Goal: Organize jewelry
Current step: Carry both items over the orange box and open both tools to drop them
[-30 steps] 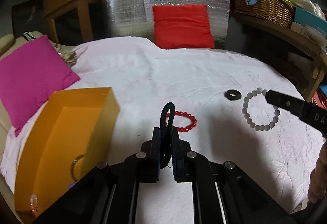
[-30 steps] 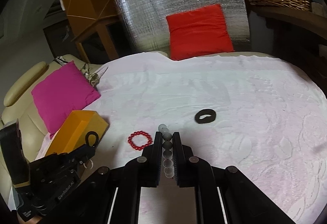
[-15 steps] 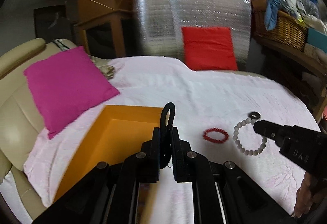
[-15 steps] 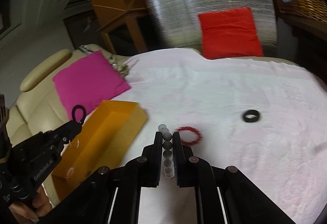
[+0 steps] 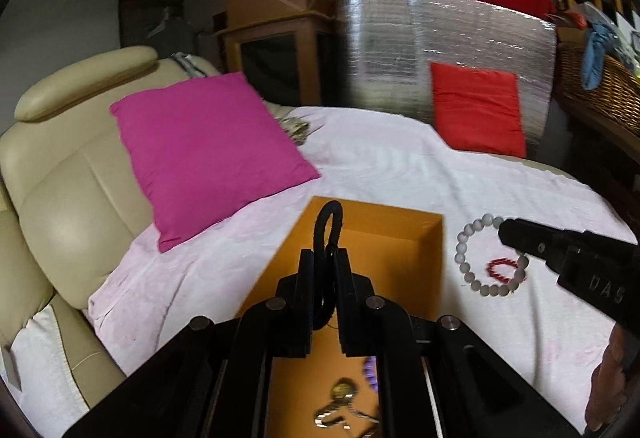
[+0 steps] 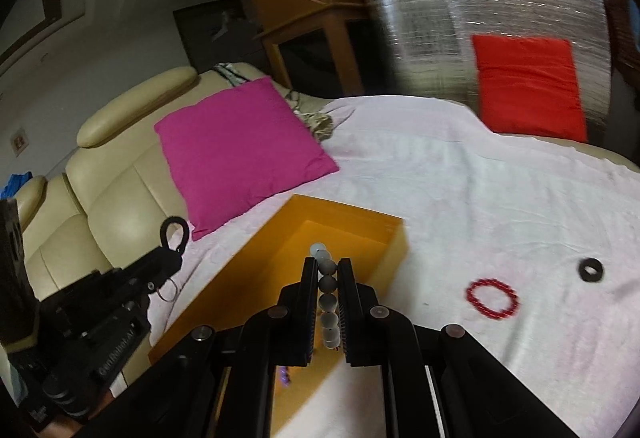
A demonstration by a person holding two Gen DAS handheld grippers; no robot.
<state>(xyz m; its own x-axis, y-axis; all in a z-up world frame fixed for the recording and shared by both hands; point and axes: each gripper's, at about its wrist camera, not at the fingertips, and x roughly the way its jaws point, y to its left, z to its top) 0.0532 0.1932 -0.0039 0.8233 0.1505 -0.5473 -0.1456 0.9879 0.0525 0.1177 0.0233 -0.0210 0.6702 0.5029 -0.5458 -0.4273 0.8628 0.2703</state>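
Holding one black elastic hair loop (image 5: pixel 328 234), the left tool (image 5: pixel 325 274) hangs over the open orange cardboard box (image 5: pixel 400 238). Right tool (image 6: pixel 329 290) pinches one grey bead bracelet (image 6: pixel 328 282) above that box. One red bead bracelet (image 6: pixel 492 297) and one black ring (image 6: pixel 591 270) lie at 3 o'clock on the white bedcover (image 6: pixel 460 198). Box contents blurred: metal trinket (image 5: pixel 340 406), purple beads (image 5: pixel 370 378).

A magenta cushion (image 5: pixel 208 154) leaned on the cream sofa (image 5: pixel 60 174) left of the gripper — a red cushion (image 5: pixel 478 108) lay far ahead.
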